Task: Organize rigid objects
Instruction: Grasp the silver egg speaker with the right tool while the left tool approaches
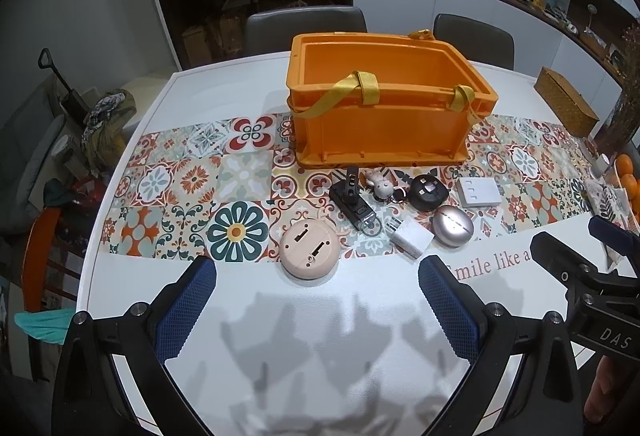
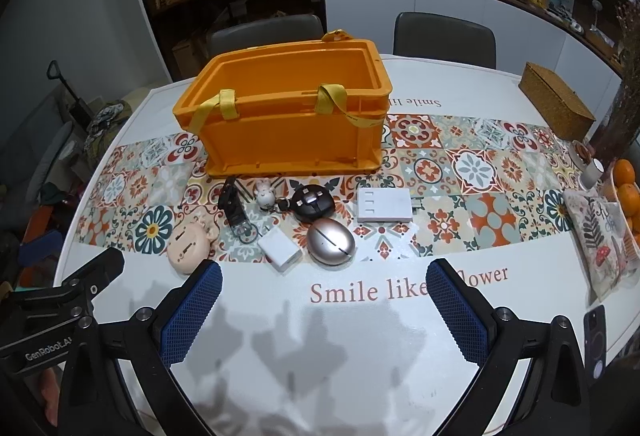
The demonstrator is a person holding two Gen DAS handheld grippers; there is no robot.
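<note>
An orange crate (image 1: 384, 123) (image 2: 292, 127) with yellow straps stands empty on the patterned runner. In front of it lie several small items: a pink round device (image 1: 309, 250) (image 2: 189, 244), a black USB hub (image 1: 352, 201) (image 2: 234, 209), a small white figurine keychain (image 1: 380, 185) (image 2: 265, 195), a black round cable reel (image 1: 427, 191) (image 2: 313, 204), a white charger (image 1: 412, 238) (image 2: 279, 250), a silver oval case (image 1: 453, 226) (image 2: 331, 242) and a white flat box (image 1: 479, 192) (image 2: 385, 204). My left gripper (image 1: 318, 310) is open just short of the pink device. My right gripper (image 2: 324, 312) is open, nearer than the silver case.
A woven box (image 2: 558, 105) sits at the far right, with oranges (image 2: 626, 187), a printed pouch (image 2: 600, 240) and a phone (image 2: 596, 340) along the right edge. Two chairs (image 1: 306, 25) stand behind the table. Clutter lies off the left edge (image 1: 106, 123).
</note>
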